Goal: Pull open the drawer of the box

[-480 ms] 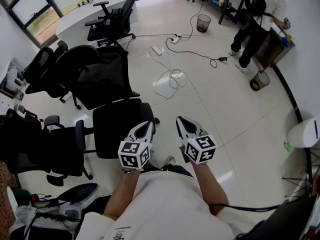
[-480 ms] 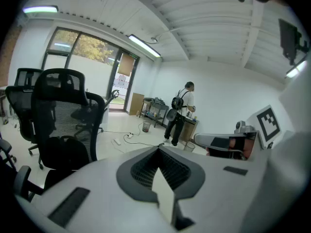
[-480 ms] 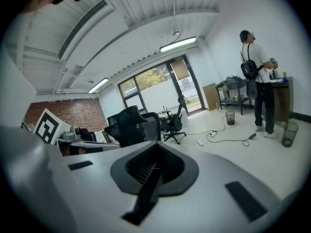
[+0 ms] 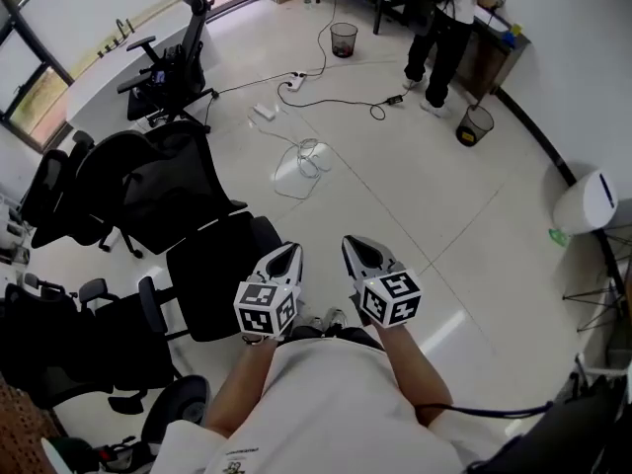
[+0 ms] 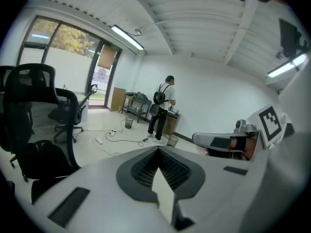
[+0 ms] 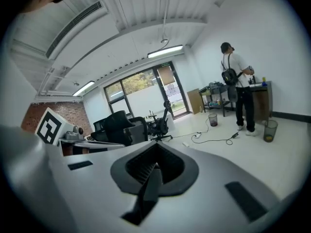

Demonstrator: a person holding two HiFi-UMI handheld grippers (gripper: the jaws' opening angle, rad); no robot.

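I see both grippers low and side by side over the white floor (image 4: 444,225). The left gripper (image 4: 288,253) has its fingers pressed together, with nothing in them. The right gripper (image 4: 354,245) is just the same, pressed together on nothing. Both tips point forward and a bit down. A black chair (image 4: 212,265) stands under the left gripper's tip. Far off, a person (image 4: 444,13) stands at a desk (image 4: 489,57), with a bin (image 4: 476,124) near their feet. I cannot tell where the box is: no view shows it or its drawer.
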